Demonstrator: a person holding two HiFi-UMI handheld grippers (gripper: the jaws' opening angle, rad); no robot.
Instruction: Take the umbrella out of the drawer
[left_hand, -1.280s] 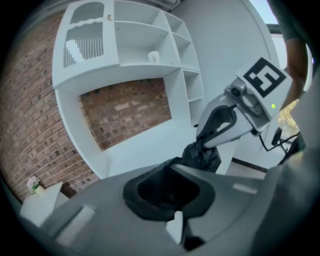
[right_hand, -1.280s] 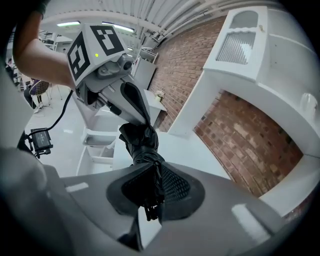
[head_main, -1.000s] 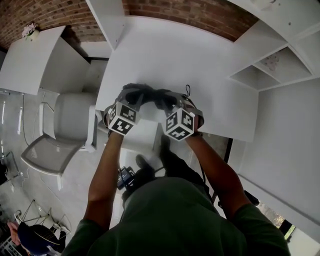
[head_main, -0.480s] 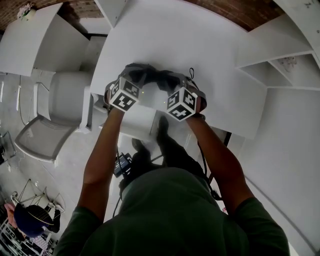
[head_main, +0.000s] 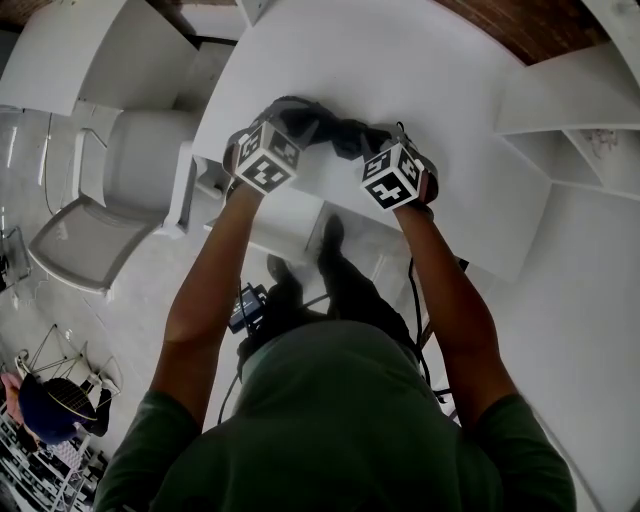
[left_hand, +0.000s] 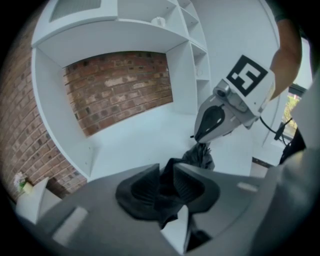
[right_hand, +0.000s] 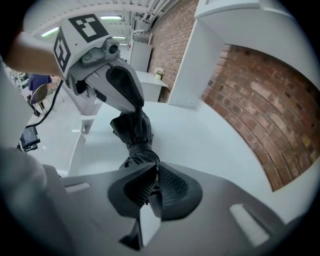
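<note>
A folded black umbrella (head_main: 335, 135) spans between my two grippers just above the white desk (head_main: 430, 70). My left gripper (head_main: 298, 112) has just been opening: in the left gripper view its pads (left_hand: 137, 186) stand slightly apart around a fold of the umbrella's fabric (left_hand: 200, 156). My right gripper (head_main: 362, 138) is shut on the umbrella's other end, and in the right gripper view the bundled cloth (right_hand: 132, 130) runs from its closed jaws (right_hand: 154, 182) up to the left gripper's tips (right_hand: 136, 106). An open white drawer (head_main: 290, 228) juts out under the desk's front edge.
A grey chair (head_main: 125, 195) stands left of the desk. White shelves (head_main: 590, 120) rise at the right and a brick wall (left_hand: 120, 85) backs the desk. The person's legs and shoes (head_main: 330, 240) are below the drawer. Another person (head_main: 50, 410) is at the lower left.
Both grippers have sunk toward the desk top with the umbrella between them, and the head view has tilted. The left jaws have parted slightly; the right jaws have closed tighter.
</note>
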